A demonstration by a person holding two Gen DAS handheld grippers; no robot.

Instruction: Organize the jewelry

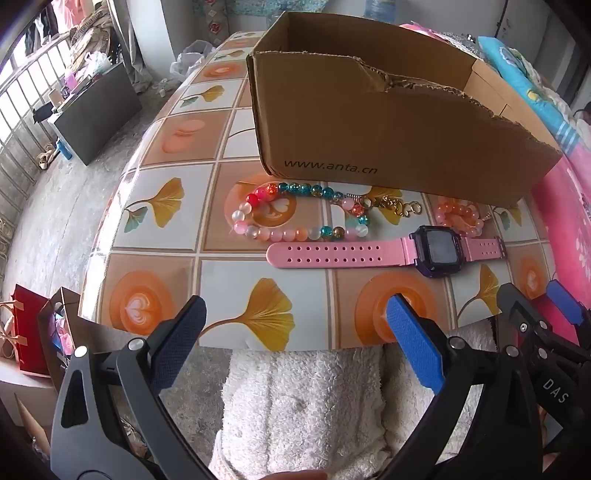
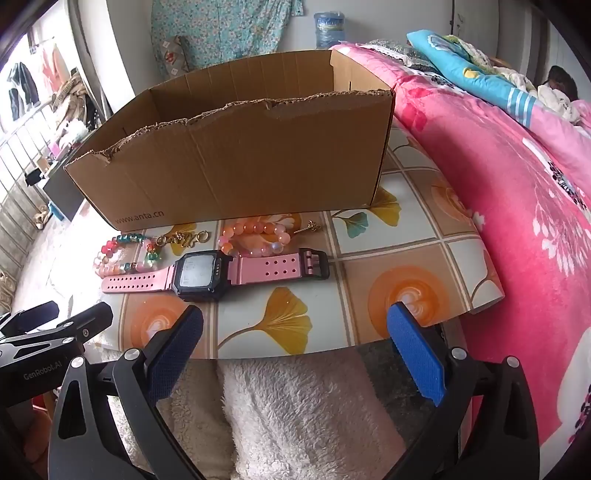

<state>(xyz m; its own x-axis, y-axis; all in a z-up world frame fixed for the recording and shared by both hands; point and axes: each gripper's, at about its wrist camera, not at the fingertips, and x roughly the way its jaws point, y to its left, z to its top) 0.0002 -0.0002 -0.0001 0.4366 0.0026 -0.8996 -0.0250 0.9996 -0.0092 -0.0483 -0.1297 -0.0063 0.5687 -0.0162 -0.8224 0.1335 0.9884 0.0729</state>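
Beyond both wide-open, empty jaws, watch (image 2: 201, 275) lies apart, seemingly touching beads (image 1: 295, 214).

Straight ahead stands a table (image 1: 166, 206) covered in a cloth printed with yellow ginkgo leaves and orange latte cups. To the right, touching the table edge, lies a bed with a pink flowered blanket (image 2: 517, 192) and a turquoise quilt (image 2: 465, 70) heaped farther back. Far ahead, a floral curtain (image 2: 221, 33) hangs on the pale wall, a water jug (image 2: 330, 29) beside it. To the left, daylight comes through a barred window (image 1: 22, 96) onto grey floor (image 1: 55, 221); a red bag (image 1: 27, 332) stands lower left.
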